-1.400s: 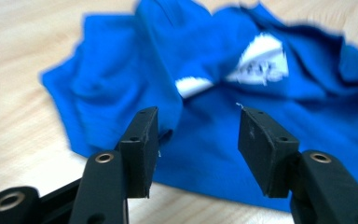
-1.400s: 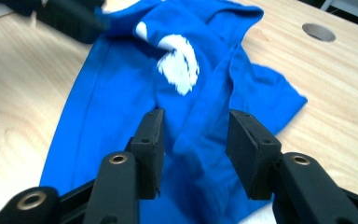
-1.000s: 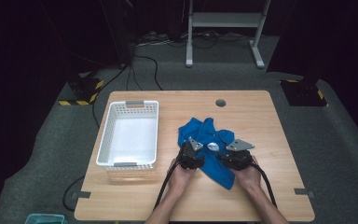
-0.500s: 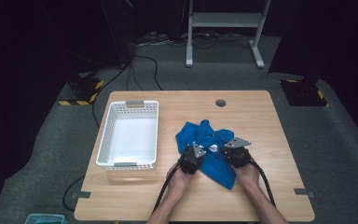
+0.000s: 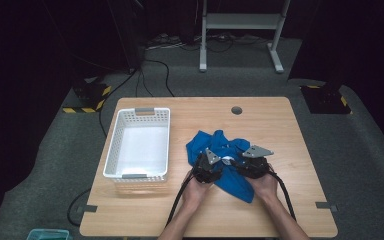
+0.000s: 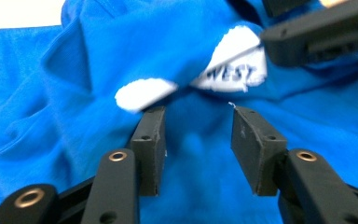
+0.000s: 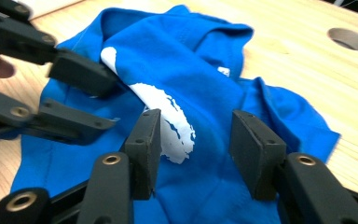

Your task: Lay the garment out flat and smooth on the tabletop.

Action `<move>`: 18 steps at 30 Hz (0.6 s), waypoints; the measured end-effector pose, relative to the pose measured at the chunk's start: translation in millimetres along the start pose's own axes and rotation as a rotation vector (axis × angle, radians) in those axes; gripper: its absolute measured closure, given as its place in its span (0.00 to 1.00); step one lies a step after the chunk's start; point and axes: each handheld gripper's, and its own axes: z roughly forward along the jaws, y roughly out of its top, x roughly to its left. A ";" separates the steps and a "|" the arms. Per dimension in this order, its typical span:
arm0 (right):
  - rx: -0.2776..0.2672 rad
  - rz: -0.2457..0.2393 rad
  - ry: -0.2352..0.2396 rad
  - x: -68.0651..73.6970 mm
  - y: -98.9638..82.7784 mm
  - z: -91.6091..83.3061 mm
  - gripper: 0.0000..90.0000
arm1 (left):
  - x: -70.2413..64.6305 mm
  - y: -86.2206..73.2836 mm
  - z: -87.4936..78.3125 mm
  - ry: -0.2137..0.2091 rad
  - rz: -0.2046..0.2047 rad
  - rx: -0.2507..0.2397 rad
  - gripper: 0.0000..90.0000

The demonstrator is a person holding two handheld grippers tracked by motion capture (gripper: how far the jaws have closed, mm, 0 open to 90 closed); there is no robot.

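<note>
A crumpled blue T-shirt [image 5: 220, 145] with a white print [image 7: 172, 121] lies on the wooden table [image 5: 265, 125], right of centre. Both grippers rest at its near side, facing each other. The left gripper [image 6: 196, 135] is open; its jaws have just been opening, and blue cloth lies between them without being pinched. My right gripper [image 7: 196, 135] is also open and has just been opening, with the print under the gap. In the left gripper view the shirt [image 6: 74, 93] shows a white label [image 6: 233, 70], and the right gripper's jaws sit close at top right.
A white slatted basket [image 5: 112, 150] stands empty on the table's left half. A round cable hole [image 5: 236, 110] is near the far edge. Black cables trail from both grippers toward the near edge. Bare wood [image 7: 307, 84] lies right of the shirt.
Both hands have kept their place at the shirt's near side, with only slight shifts. The shirt and the basket lie where they were.
</note>
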 end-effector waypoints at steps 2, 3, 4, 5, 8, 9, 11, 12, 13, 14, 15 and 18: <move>0.017 -0.004 -0.001 0.6 -0.8 4.7 0.60 | 0.8 -0.6 5.9 0.003 0.002 0.027 0.61; 0.027 -0.002 -0.002 0.0 -1.7 7.1 0.61 | 1.9 -1.3 6.6 -0.006 -0.015 0.014 0.61; 0.039 -0.001 -0.006 -0.8 -3.0 9.9 0.64 | 2.5 -1.2 6.4 -0.006 -0.013 0.016 0.62; 0.057 0.002 -0.011 -1.5 -4.8 13.3 0.71 | 2.5 -1.3 6.4 -0.007 -0.012 0.016 0.62; 0.061 -0.004 -0.014 -1.9 -5.5 14.3 0.80 | 2.2 -1.8 5.4 -0.012 -0.003 0.021 0.61; 0.057 -0.005 -0.015 -2.9 -5.6 14.2 0.85 | 2.0 -2.0 4.9 -0.016 -0.001 0.021 0.62; 0.056 0.008 -0.016 -5.4 -5.0 13.7 0.95 | 1.7 -2.7 3.1 -0.029 0.016 0.024 0.69; 0.054 0.010 -0.017 -7.1 -4.5 13.2 0.98 | 1.5 -3.6 2.2 -0.038 0.022 0.023 0.73; 0.052 0.012 -0.019 -8.7 -4.1 12.8 0.99 | 1.2 -4.6 1.3 -0.042 0.024 0.020 0.76; 0.055 0.017 -0.020 -10.6 -2.9 12.6 1.00 | 1.2 -5.6 0.5 -0.046 0.028 0.018 0.80; 0.055 0.017 -0.020 -10.6 -2.9 12.6 1.00 | 1.2 -6.7 -0.7 -0.050 0.032 0.018 0.80; 0.045 0.027 -0.030 -12.5 -1.7 11.6 1.00 | 1.1 -9.2 -3.8 -0.062 0.039 0.020 0.89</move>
